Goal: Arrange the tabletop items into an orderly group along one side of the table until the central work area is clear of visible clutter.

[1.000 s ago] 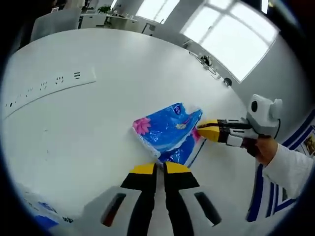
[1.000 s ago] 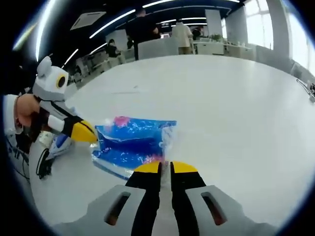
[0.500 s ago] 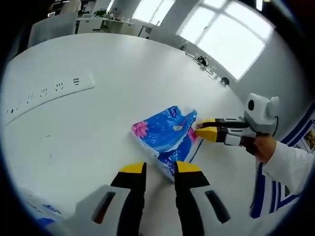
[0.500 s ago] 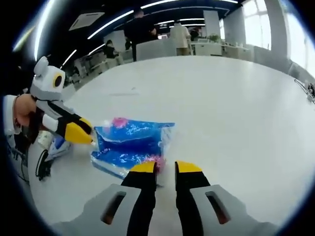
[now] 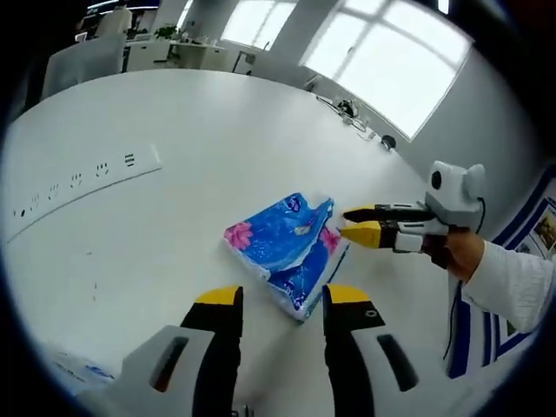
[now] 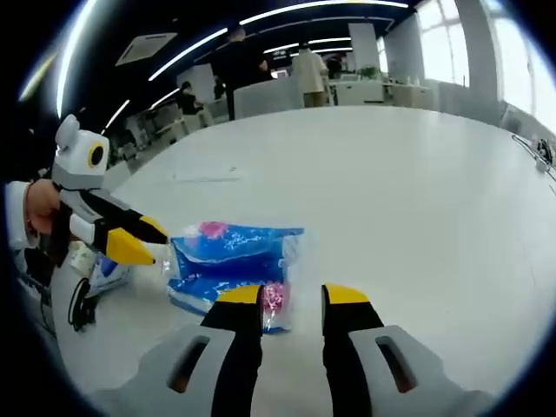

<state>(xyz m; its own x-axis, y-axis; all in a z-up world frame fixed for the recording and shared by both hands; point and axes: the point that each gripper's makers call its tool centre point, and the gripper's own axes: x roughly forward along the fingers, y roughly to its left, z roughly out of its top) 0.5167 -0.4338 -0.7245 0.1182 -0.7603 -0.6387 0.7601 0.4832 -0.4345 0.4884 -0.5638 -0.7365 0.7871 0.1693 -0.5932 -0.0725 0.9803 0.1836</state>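
While both grippers (image 5: 282,300) (image 6: 292,297) flank the blue packet (image 5: 282,245), their jaws stand apart

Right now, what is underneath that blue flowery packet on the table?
The blue packet lies flat on the white table, which shows bare all round it. Whatever might sit beneath it is covered. Both grippers, left and right, are open beside it.

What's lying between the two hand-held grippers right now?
The blue tissue pack lies flat on the white table, between the left hand-held gripper and right hand-held gripper, in the left gripper view.
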